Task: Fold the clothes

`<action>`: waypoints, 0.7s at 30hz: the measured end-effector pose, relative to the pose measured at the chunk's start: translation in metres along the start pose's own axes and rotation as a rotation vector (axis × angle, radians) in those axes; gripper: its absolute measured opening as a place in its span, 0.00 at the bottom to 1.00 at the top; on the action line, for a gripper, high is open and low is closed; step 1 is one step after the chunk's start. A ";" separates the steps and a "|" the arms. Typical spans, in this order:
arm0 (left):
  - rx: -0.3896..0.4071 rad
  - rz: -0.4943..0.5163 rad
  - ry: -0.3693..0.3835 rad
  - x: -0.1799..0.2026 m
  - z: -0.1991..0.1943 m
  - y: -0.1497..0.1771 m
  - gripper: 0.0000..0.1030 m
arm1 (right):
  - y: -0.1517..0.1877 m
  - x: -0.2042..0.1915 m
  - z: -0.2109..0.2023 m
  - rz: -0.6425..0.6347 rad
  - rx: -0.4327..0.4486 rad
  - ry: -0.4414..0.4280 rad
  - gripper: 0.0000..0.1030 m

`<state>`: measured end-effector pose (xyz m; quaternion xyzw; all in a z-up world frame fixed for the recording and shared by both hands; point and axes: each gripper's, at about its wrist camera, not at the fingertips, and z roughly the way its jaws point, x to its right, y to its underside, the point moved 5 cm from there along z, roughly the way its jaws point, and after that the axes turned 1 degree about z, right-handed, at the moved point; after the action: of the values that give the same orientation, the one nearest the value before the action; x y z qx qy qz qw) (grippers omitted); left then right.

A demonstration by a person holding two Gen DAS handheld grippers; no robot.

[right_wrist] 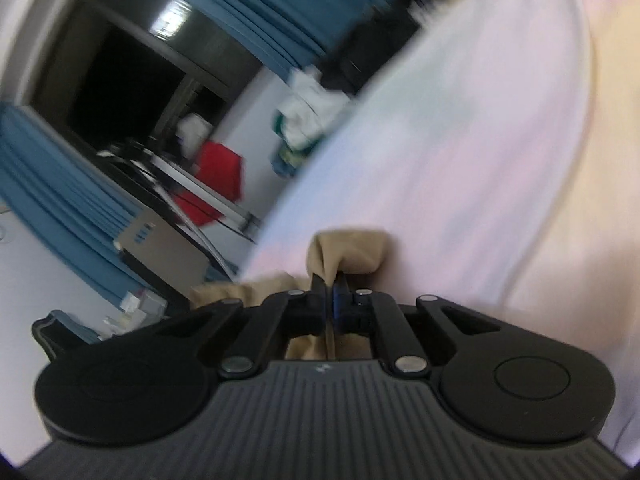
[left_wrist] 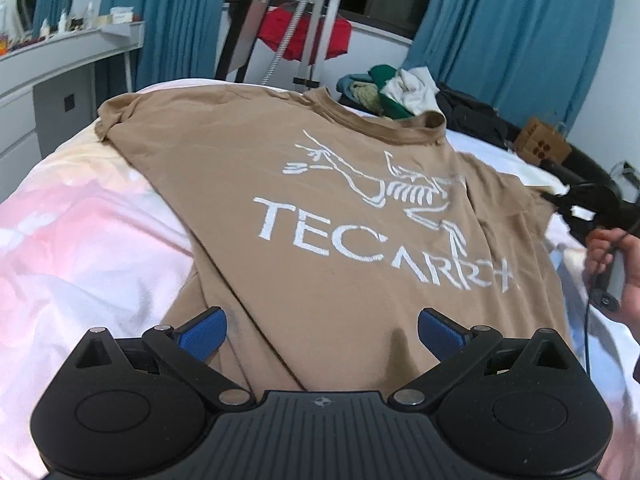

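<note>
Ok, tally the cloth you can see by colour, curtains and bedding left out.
Tan: 1, the t-shirt spread on the bed, a fold of it pinched in the right gripper
Red: 1, the garment hanging by the window
Mixed green, white and dark: 1, the pile past the collar
Total: 3

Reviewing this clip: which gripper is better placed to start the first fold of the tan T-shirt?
Right. The right gripper is already shut on a bunch of the tan T-shirt at its sleeve side, ready to carry it across. The left gripper hovers open above the hem, gripping nothing.
</note>
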<state>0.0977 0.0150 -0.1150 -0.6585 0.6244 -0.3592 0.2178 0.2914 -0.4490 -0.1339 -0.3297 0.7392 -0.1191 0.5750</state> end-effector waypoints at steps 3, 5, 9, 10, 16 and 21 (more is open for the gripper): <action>0.000 -0.044 0.002 -0.007 -0.004 -0.002 1.00 | -0.013 -0.033 -0.024 -0.107 0.092 -0.009 0.05; -0.002 -0.073 0.003 -0.011 -0.005 -0.004 1.00 | -0.015 -0.057 -0.043 -0.235 0.172 0.019 0.05; 0.007 -0.102 0.002 -0.015 -0.010 -0.006 1.00 | -0.016 -0.067 -0.069 -0.284 0.288 0.083 0.07; 0.011 -0.105 0.002 -0.015 -0.011 -0.006 1.00 | -0.015 -0.061 -0.071 -0.267 0.292 0.100 0.08; 0.020 -0.108 0.012 -0.011 -0.015 -0.007 1.00 | -0.016 -0.004 -0.077 -0.070 0.175 0.152 0.11; 0.026 -0.099 0.024 -0.007 -0.018 -0.008 1.00 | -0.013 0.019 -0.096 0.114 0.182 0.103 0.61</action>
<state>0.0897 0.0255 -0.0994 -0.6813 0.5890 -0.3855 0.2008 0.2041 -0.4905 -0.1118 -0.2268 0.7715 -0.1695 0.5697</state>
